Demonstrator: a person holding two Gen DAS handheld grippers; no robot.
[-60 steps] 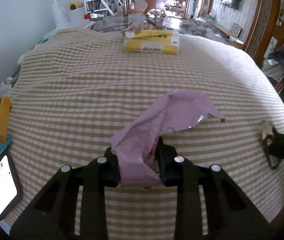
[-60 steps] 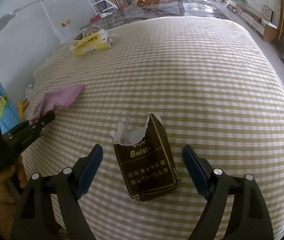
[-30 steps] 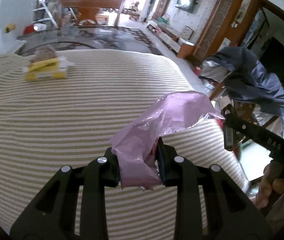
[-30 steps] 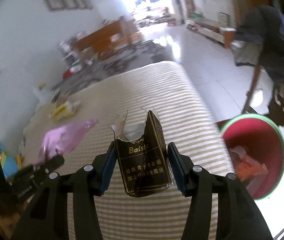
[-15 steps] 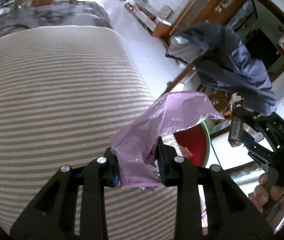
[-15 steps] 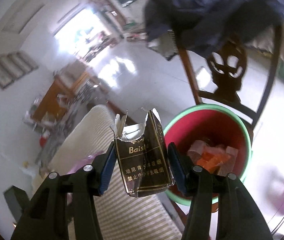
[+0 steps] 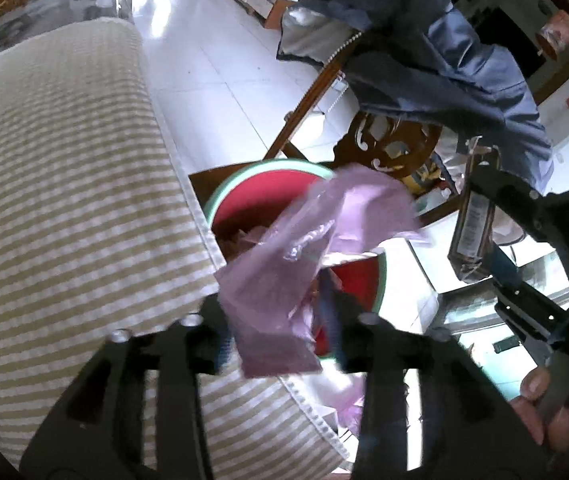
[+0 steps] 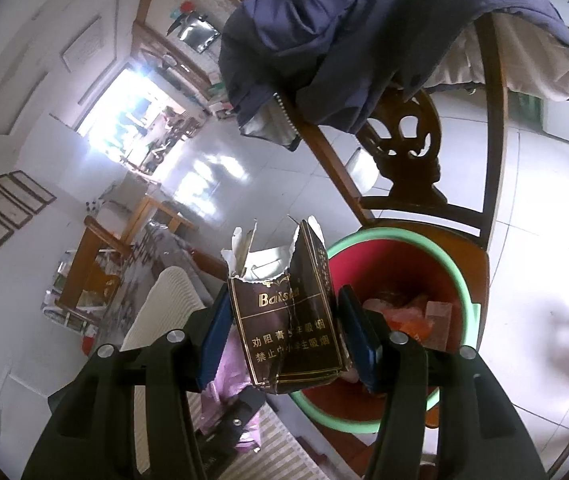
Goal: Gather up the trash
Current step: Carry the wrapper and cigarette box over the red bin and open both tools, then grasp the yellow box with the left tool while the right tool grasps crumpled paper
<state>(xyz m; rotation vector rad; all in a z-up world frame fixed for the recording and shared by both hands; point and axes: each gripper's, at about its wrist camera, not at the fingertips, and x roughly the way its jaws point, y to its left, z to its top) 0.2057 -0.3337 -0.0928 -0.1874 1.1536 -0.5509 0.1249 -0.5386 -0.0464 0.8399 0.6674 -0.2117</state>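
Observation:
My left gripper [image 7: 280, 344] is shut on a crumpled pink plastic wrapper [image 7: 304, 264], held past the table edge above a red bin with a green rim [image 7: 244, 184]. My right gripper [image 8: 288, 344] is shut on a torn dark brown cigarette pack [image 8: 288, 320], held over the same bin [image 8: 456, 276], which has trash inside. The right gripper with the pack [image 7: 472, 228] also shows at the right of the left wrist view. The pink wrapper [image 8: 224, 376] shows low in the right wrist view.
The table with a beige checked cloth [image 7: 64, 200] fills the left. The bin sits on the seat of a carved wooden chair [image 8: 404, 152] with a dark blue jacket [image 7: 424, 52] draped over its back. White tiled floor [image 7: 212, 60] lies beyond.
Both grippers swung right off the table and now hang over the red bin. The left gripper came nearer the bin, and the wrapper looks blurred. Both keep hold of their trash.

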